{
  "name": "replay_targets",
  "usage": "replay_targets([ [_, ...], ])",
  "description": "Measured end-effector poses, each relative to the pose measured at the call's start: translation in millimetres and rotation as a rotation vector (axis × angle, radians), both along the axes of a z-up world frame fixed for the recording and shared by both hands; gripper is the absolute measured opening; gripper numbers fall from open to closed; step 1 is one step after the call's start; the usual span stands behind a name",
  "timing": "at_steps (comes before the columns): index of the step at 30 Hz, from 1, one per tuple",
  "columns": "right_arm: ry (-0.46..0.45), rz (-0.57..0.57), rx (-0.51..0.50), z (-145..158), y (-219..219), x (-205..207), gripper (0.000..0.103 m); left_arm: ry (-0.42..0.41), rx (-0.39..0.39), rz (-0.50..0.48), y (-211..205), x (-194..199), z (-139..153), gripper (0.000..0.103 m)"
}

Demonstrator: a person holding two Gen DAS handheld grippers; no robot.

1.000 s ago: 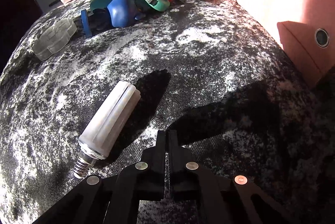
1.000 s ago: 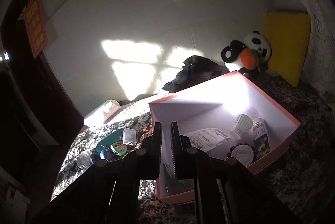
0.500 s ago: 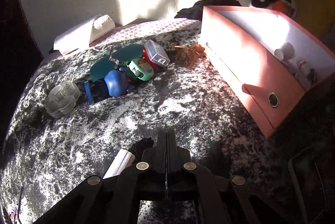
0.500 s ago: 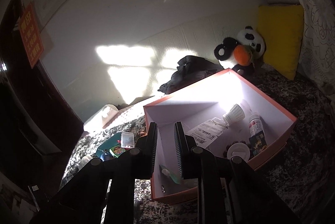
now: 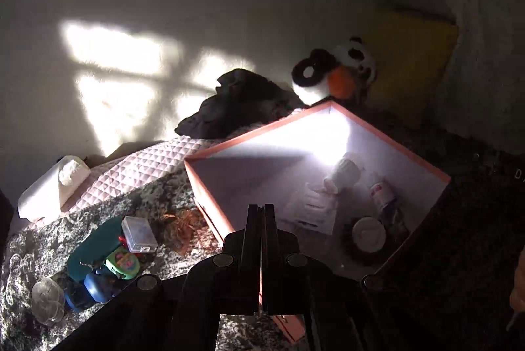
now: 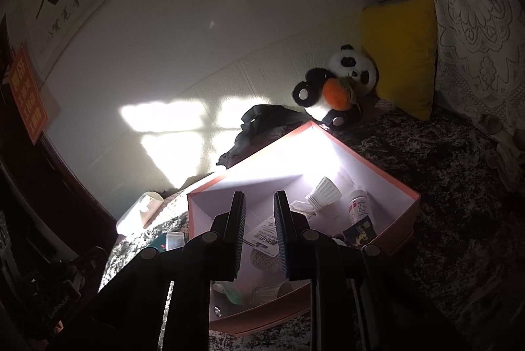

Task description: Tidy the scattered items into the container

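Observation:
A pink open box (image 5: 387,141) stands on the dark patterned bed; it also shows in the right wrist view (image 6: 403,190). Inside lie a white bulb (image 6: 323,191), a pill bottle (image 6: 359,208), a paper leaflet (image 5: 311,213) and a round white lid (image 5: 369,234). Scattered items lie left of the box: a clear plastic case (image 5: 139,234), a teal case (image 5: 95,247), a green toy (image 5: 123,262), a blue object (image 5: 96,287) and a clear flower-shaped lid (image 5: 47,305). My left gripper (image 5: 261,209) is shut and empty over the box's near corner. My right gripper (image 6: 259,203) is open above the box.
A panda plush (image 6: 344,81) and a yellow cushion (image 6: 400,55) lie behind the box. A black garment (image 5: 236,103) and a white tissue pack (image 5: 52,186) lie by the wall. A brown tuft (image 5: 180,223) lies beside the box.
My left gripper rose and swung from the long white bulb on the bed toward the box; that bulb is out of view. My right gripper opened wider over the box.

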State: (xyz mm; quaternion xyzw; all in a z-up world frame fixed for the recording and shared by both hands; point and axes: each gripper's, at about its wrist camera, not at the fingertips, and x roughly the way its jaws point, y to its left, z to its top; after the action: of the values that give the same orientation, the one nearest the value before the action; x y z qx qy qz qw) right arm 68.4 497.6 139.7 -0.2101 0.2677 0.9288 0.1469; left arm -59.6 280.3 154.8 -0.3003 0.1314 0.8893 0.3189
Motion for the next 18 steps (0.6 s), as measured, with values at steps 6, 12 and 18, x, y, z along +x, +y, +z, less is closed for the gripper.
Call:
replay_targets([
  [6, -0.022, -0.016, -0.007, -8.3, 24.2, 3.8, 0.022, -0.066, -0.064, -0.121, 56.1, -15.1, -8.3, 0.005],
  [12, -0.011, -0.017, -0.032, -9.4, 39.2, 3.9, 0.027, -0.035, -0.108, -0.041, -21.3, -25.4, -31.1, 0.072],
  [18, -0.017, 0.006, -0.030, -11.5, 31.4, -3.9, 0.029, -0.207, -0.205, 0.100, -145.7, -40.7, -121.6, 0.072],
])
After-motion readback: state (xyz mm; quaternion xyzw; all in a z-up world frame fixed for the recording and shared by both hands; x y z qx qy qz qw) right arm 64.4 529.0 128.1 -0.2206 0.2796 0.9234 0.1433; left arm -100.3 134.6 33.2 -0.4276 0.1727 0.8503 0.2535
